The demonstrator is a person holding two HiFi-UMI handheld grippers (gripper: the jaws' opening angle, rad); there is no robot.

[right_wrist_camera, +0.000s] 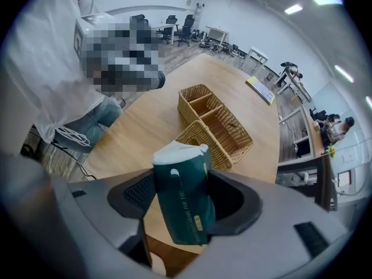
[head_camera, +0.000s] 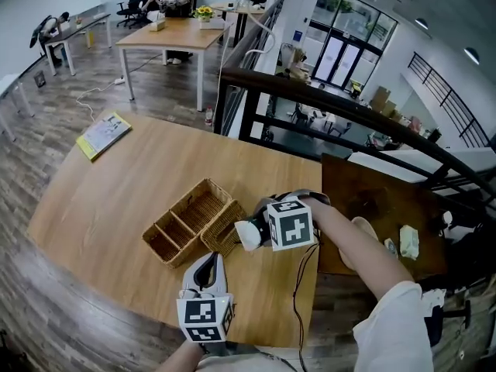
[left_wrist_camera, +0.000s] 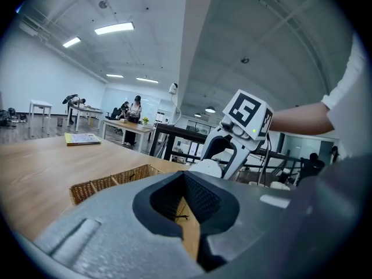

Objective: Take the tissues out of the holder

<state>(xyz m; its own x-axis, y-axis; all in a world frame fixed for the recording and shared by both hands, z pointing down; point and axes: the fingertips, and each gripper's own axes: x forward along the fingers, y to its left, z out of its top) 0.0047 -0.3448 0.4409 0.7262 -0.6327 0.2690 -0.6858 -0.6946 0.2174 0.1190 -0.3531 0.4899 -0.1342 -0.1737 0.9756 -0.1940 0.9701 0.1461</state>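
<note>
The right gripper (head_camera: 256,232) is clamped on a dark green tissue pack (right_wrist_camera: 181,196), its jaws wide apart around the pack's sides. The pack's white end points toward the wicker holder (head_camera: 195,222), just beside the holder's right-hand end. The holder sits near the front edge of the wooden worktop (head_camera: 116,184). The left gripper (head_camera: 208,263) hovers at that front edge, its jaws together on nothing.
</note>
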